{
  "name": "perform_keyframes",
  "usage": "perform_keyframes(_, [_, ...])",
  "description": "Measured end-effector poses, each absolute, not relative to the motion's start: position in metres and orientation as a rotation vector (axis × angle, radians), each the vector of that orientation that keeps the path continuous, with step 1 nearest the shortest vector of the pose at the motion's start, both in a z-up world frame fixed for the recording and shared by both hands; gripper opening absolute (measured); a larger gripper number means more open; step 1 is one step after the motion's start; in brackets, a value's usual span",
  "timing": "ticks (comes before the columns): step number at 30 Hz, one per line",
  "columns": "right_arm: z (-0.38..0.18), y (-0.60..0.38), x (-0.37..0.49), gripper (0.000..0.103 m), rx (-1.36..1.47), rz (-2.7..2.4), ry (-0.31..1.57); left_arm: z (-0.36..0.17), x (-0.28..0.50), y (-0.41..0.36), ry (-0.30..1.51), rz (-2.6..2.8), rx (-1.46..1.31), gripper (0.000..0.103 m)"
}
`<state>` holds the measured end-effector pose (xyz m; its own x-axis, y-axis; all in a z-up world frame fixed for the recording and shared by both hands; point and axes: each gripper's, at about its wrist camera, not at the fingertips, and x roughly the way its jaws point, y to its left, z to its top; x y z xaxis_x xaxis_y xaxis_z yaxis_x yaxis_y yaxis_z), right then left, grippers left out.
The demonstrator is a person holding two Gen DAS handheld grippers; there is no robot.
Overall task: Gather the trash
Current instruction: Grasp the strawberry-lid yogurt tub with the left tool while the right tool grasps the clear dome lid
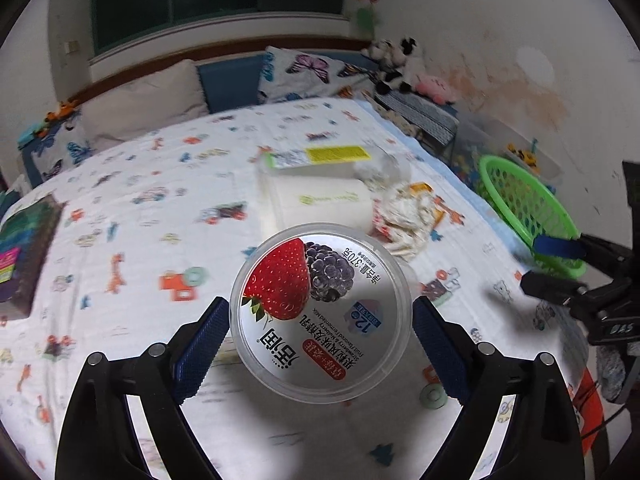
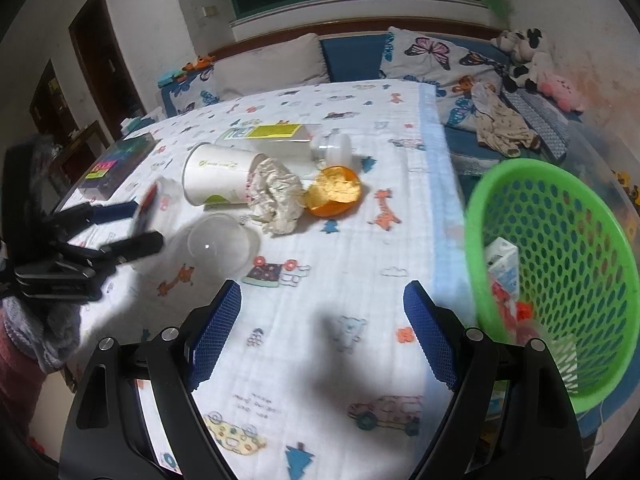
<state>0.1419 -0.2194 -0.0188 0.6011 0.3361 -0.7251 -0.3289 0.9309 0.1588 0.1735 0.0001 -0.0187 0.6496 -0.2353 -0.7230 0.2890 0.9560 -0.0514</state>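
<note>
My left gripper (image 1: 320,316) is shut on a clear yogurt cup (image 1: 320,312) with a strawberry-and-mulberry lid, held above the bed; it also shows at the left of the right wrist view (image 2: 150,208). My right gripper (image 2: 322,312) is open and empty above the sheet, just left of the green mesh basket (image 2: 560,216), which holds a milk carton (image 2: 502,264) and red wrappers. More trash lies on the bed: a white paper cup (image 2: 216,180) on its side, crumpled paper (image 2: 276,196), an orange lid (image 2: 336,190), a clear dome lid (image 2: 220,246), a flat yellow-labelled box (image 2: 268,136) and a small clear bottle (image 2: 332,148).
The bed has a patterned white sheet (image 2: 360,248) with pillows (image 2: 272,64) and plush toys (image 2: 524,60) at its head. A dark box (image 2: 116,164) lies at the left edge. Clothes (image 2: 500,124) lie beside the bed on the right. The basket also shows in the left view (image 1: 528,204).
</note>
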Motion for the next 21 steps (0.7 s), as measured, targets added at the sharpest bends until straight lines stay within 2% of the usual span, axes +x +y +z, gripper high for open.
perform_keyframes(8, [-0.025,-0.175,0.154,0.083,-0.043,0.467,0.854,0.001,0.163,0.045,0.78,-0.227,0.002,0.088])
perform_keyframes(21, [-0.049,-0.114,0.184,0.072,-0.107,0.513,0.886,-0.002,0.151,0.075,0.777,-0.19,-0.042,0.088])
